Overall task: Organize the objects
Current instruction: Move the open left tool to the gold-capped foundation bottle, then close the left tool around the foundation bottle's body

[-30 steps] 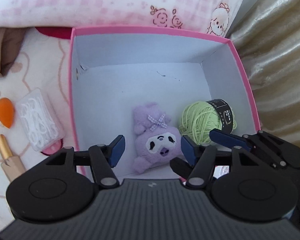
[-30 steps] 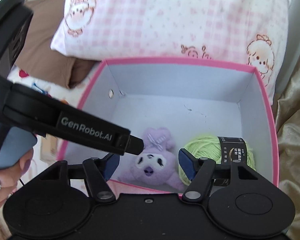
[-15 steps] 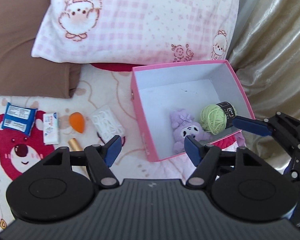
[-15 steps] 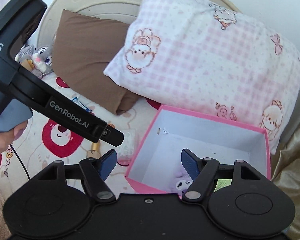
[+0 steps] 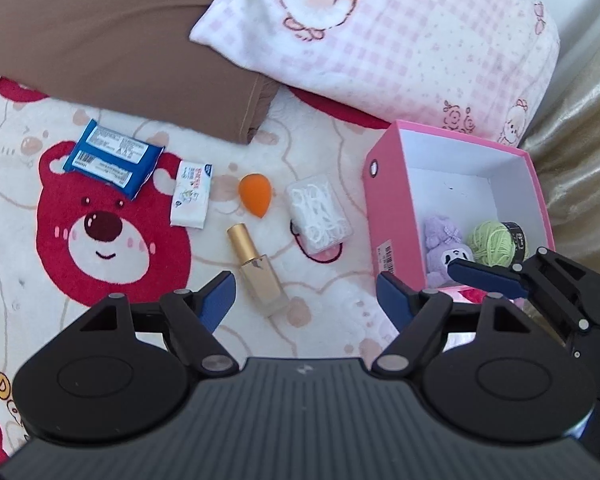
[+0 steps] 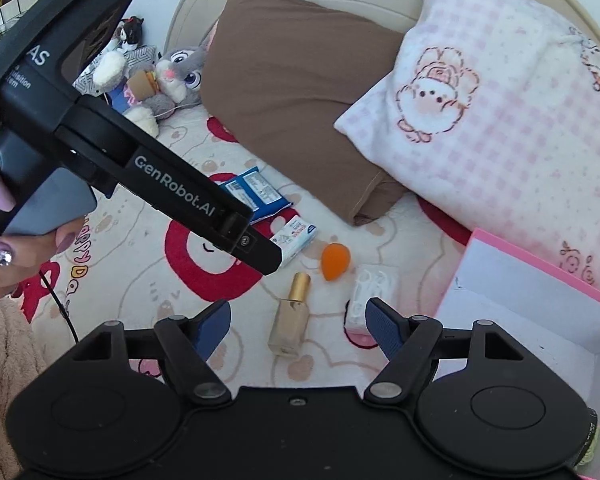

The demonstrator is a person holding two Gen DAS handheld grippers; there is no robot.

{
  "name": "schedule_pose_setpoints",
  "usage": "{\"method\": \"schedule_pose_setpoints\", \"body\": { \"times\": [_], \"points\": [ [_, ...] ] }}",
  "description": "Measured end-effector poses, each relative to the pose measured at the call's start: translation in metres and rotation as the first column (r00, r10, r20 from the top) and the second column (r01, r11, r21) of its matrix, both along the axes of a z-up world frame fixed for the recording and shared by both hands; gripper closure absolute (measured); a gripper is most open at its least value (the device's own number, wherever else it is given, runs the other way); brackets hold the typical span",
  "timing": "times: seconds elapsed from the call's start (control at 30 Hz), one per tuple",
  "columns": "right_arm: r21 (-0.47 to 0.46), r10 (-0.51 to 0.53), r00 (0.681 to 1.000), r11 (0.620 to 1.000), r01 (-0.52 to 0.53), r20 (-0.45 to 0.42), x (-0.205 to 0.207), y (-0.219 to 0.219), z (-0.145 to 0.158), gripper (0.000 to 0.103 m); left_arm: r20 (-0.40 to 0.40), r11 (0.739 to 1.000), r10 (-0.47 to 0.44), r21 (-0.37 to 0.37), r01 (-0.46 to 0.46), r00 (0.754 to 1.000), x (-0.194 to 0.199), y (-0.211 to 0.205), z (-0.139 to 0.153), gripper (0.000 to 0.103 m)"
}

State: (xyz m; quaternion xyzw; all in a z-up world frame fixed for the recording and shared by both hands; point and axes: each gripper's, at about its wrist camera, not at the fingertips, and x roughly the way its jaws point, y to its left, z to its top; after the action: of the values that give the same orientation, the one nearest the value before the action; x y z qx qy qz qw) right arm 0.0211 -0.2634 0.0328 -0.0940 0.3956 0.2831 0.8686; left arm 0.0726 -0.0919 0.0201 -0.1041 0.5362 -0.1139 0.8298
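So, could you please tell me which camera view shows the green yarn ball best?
The left wrist view shows it best: the green yarn ball lies inside the pink box, beside the purple plush toy, with its dark label visible. In the right wrist view the ball is almost wholly hidden behind the camera's own mount.

I count five loose things on my blanket: one blue packet [image 5: 112, 159], one small white tissue pack [image 5: 191, 199], one orange sponge [image 5: 255, 195], one gold-capped bottle [image 5: 258, 270] and one clear box of floss picks [image 5: 320, 212]. One pink box [image 5: 392, 208] holds two things, one purple plush [image 5: 446, 250] and one green yarn ball [image 5: 494, 242]. There are two pillows, one brown [image 5: 116, 40] and one pink checked [image 5: 400, 40], and two grippers, both mine.
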Motion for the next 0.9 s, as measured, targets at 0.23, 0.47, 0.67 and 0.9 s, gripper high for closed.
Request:
{"method": "schedule_pose_setpoints", "body": {
  "times": [0.23,0.47,0.67,0.9],
  "points": [
    [-0.029,0.050,0.995,0.998,-0.053,-0.081,0.013,0.037,-0.050,0.024,-0.077,0.999,0.044,-0.027,-0.046,0.996,0.008,0.023,-0.056,0.025],
    [-0.052,0.056,0.994,0.997,-0.062,-0.095,0.027,0.055,-0.099,0.024,-0.112,0.992,0.064,-0.099,-0.075,0.992,0.016,0.032,-0.105,0.025],
    [-0.141,0.109,0.992,0.983,-0.116,-0.060,0.035,0.074,-0.130,0.026,-0.107,0.978,0.110,-0.163,-0.127,0.988,0.026,0.037,-0.144,0.028],
    [-0.130,0.002,0.997,0.991,-0.012,-0.082,0.048,0.078,-0.163,0.032,-0.079,0.971,0.105,-0.207,-0.120,0.991,0.027,0.032,-0.178,0.045]
  ]
}}
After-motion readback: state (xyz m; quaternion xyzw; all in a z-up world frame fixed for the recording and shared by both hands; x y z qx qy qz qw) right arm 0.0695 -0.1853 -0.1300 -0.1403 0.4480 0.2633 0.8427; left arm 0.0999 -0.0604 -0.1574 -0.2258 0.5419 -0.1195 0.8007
